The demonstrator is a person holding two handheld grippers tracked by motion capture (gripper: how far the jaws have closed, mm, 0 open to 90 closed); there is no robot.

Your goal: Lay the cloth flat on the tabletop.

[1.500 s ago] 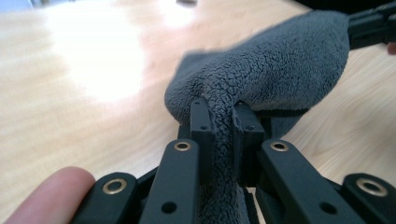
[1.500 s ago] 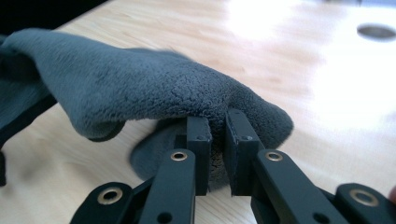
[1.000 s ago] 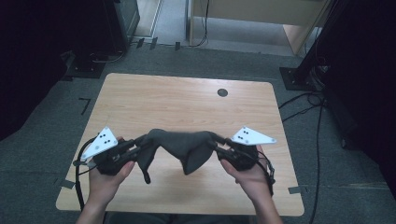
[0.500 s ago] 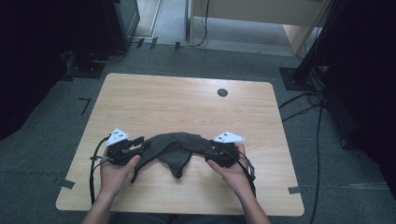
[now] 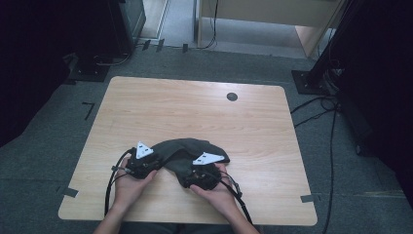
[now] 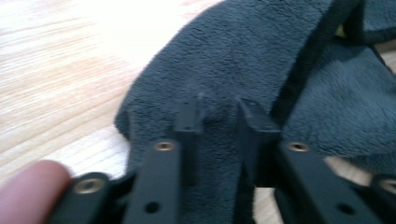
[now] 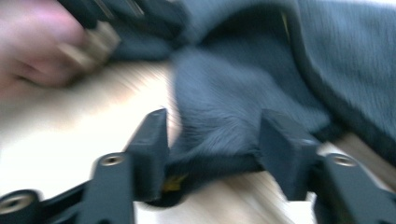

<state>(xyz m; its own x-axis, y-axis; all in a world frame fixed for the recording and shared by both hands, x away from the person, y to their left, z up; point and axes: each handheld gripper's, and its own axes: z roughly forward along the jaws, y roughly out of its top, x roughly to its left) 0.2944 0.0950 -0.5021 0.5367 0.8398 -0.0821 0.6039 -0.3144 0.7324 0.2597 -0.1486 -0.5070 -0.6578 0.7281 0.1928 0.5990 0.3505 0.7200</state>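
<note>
Both tongs have drawn closer together since a second ago, bunching the dark cloth (image 5: pixel 187 150) on the bench (image 5: pixel 195 112). Left tongs (image 6: pixel 218 109) pinch a fold; right tongs (image 7: pixel 210 135), spread, straddle its hem.

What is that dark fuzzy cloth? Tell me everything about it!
The dark cloth is a soft, fleecy grey-green piece with a stitched hem. It lies bunched in an arch on the near part of the wooden table. The left tool pinches a fold of it; the right tool has jaws apart around one edge.
</note>
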